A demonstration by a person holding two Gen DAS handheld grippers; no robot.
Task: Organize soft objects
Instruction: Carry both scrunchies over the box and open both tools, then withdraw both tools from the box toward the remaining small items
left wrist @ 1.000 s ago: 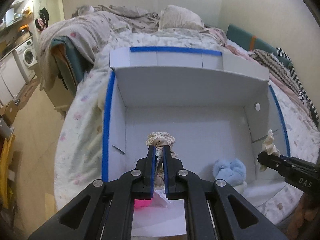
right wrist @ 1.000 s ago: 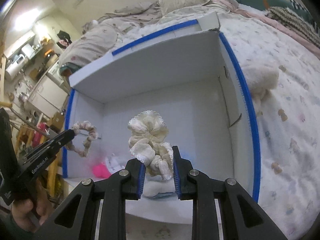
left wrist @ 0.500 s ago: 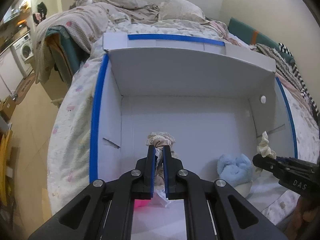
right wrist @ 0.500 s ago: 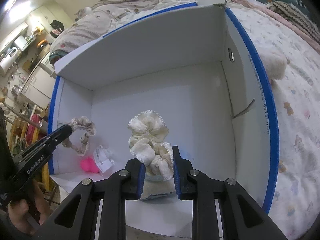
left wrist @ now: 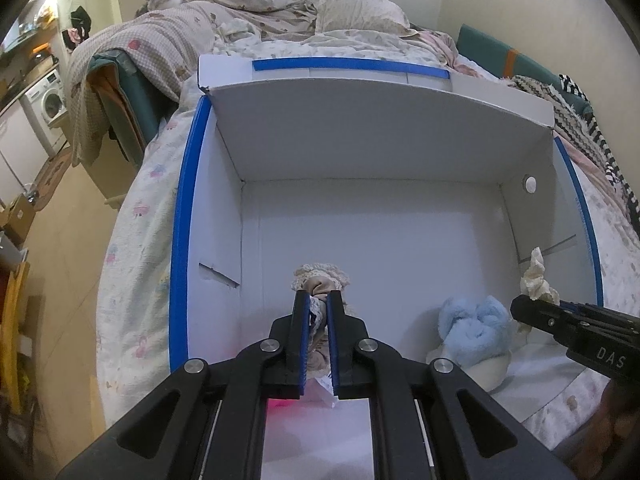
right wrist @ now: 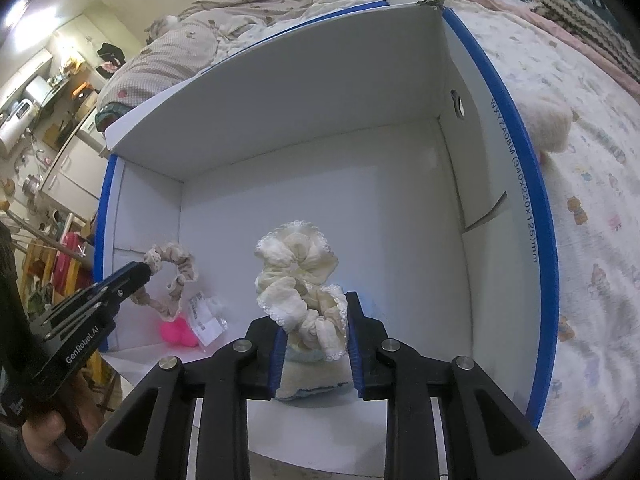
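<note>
A beige ruffled fabric scrunchie [right wrist: 170, 280] is clamped in the left tool [left wrist: 318, 312], and a cream lace-edged fabric scrunchie [right wrist: 300, 280] in the right tool [right wrist: 316, 320]; both are held inside the white blue-edged cardboard box [left wrist: 182, 216] on the bed. It is judged that each should be lowered close to the box floor before release, clear of the light blue plush item [left wrist: 474, 326] and the pink fluffy item [right wrist: 178, 332].

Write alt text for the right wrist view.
The right gripper clamps a cream lace-edged scrunchie above an open white cardboard box on a bed. At left, the left gripper holds a beige scrunchie over a pink fluffy item.
</note>
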